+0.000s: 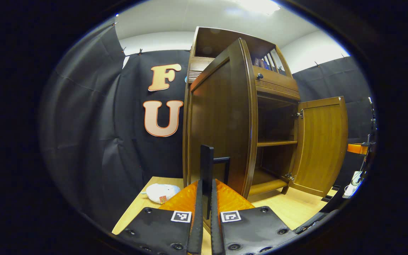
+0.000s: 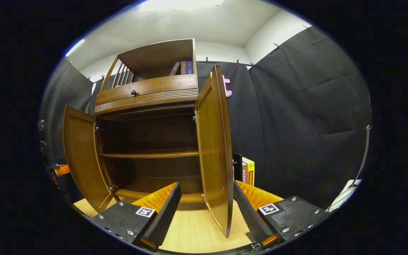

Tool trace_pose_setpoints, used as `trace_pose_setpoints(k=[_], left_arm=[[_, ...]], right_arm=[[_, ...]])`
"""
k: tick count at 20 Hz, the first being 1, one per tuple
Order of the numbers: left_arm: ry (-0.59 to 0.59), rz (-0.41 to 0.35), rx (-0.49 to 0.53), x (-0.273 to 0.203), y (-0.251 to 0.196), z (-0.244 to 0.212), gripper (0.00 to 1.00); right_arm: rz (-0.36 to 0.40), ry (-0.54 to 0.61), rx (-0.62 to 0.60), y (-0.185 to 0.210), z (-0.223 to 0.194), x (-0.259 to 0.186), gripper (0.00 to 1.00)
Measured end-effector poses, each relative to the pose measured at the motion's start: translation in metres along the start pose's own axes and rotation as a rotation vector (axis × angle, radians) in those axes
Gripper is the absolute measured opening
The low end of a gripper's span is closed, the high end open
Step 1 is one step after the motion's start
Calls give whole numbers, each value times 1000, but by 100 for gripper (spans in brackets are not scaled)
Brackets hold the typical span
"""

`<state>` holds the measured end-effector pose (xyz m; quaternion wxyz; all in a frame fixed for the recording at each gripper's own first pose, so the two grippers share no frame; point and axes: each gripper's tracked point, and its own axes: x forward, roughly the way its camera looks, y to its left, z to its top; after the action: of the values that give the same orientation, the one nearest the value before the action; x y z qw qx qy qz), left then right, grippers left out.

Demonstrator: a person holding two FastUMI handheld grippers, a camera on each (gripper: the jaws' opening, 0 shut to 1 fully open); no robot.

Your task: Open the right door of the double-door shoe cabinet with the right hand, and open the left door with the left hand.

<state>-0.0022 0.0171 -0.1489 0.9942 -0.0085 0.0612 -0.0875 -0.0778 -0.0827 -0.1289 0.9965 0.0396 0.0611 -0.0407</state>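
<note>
The left gripper has its fingers nearly together, pinched on the black handle of the left door; the right gripper is spread wide, straddling the free edge of the right door without touching it. The shoe cabinet stands on the light wooden floor with both doors swung out; its lower compartment shows one bare shelf; the top cubby holds a few books; a small dark knob sits on the drawer front.
</note>
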Motion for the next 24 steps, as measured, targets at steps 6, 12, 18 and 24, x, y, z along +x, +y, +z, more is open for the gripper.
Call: trace_pose_setpoints(k=[6, 12, 18, 24], left_arm=[[-3, 24, -9, -6, 30, -2, 14], [3, 68, -40, -5, 69, -3, 10], [14, 29, -57, -3, 78, -6, 8], [20, 0, -128, -8, 93, -8, 11]], right_arm=[[28, 2, -19, 22, -1, 5, 90], [57, 3, -39, 45, -1, 15, 90], [91, 4, -44, 70, -4, 25, 90], [122, 14, -53, 88, -9, 36, 90]])
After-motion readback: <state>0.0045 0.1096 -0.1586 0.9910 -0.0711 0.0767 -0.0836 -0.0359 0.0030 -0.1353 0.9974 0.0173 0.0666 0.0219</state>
